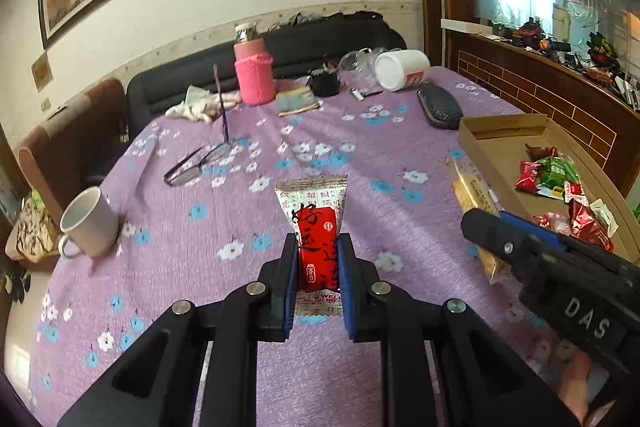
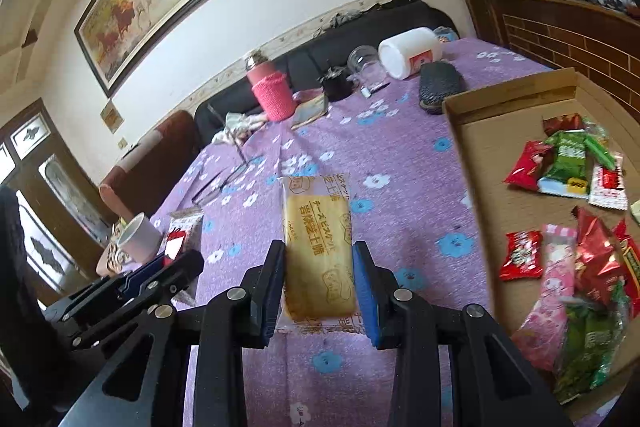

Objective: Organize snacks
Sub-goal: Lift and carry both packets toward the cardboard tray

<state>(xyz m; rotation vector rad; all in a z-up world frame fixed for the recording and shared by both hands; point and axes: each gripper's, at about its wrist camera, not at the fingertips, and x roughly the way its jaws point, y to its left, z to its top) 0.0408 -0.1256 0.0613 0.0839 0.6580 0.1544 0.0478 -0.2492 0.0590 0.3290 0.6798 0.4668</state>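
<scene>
Left gripper (image 1: 318, 267) clamps the red-and-white packet (image 1: 316, 227), lifted off the purple cloth (image 1: 240, 219). Right gripper (image 2: 320, 283) pinches the yellow cheese biscuit pack (image 2: 318, 247). Both are in hand, not yet boxed. Cardboard box (image 2: 500, 151) at 3 o'clock already holds many snacks. Probably nearly finished.

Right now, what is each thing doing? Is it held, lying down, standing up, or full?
left gripper: shut on the red snack packet, lifted.
right gripper: shut on the yellow biscuit packet.
cardboard box: open, snacks piled inside.
white mug: upright on the table.
pink bottle: upright, capped.
white jar: lying on its side.
glasses: unfolded on the cloth.
</scene>
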